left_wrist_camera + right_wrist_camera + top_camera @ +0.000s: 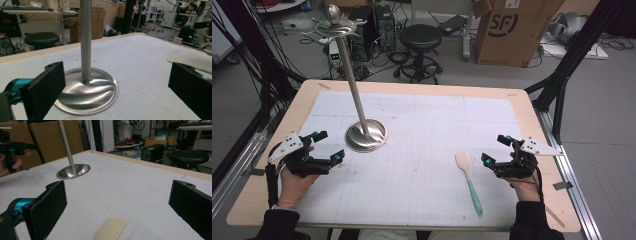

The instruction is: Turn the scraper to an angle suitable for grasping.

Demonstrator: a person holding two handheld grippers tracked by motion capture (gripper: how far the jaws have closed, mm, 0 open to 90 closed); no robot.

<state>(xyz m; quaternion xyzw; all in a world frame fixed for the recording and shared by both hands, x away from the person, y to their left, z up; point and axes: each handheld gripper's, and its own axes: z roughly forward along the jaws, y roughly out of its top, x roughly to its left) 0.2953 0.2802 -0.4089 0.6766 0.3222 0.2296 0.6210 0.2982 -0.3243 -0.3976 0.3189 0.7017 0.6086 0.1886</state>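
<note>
Both my grippers hover just above the bench (412,100) with fingers spread wide and nothing between them: the right gripper (496,150) hangs just beside the wooden spatula (468,180), the left gripper (328,146) just short of the steel stand (366,134). The spatula lies flat on the white gridded mat, its pale blade (110,230) nearest my right fingers (47,207) and its green handle running back toward my side of the bench. The stand rises upright from its round base (87,92), well apart from the spatula, with hooks at its top. As I judge it, the pick-up comes first: I should lower the right fingers astride the neck just behind the blade, keep them level with the mat, and close squarely so the thin wood does not pivot or slide. The left fingers (45,87) look well placed to steady the pole (86,37) if hanging follows.
</note>
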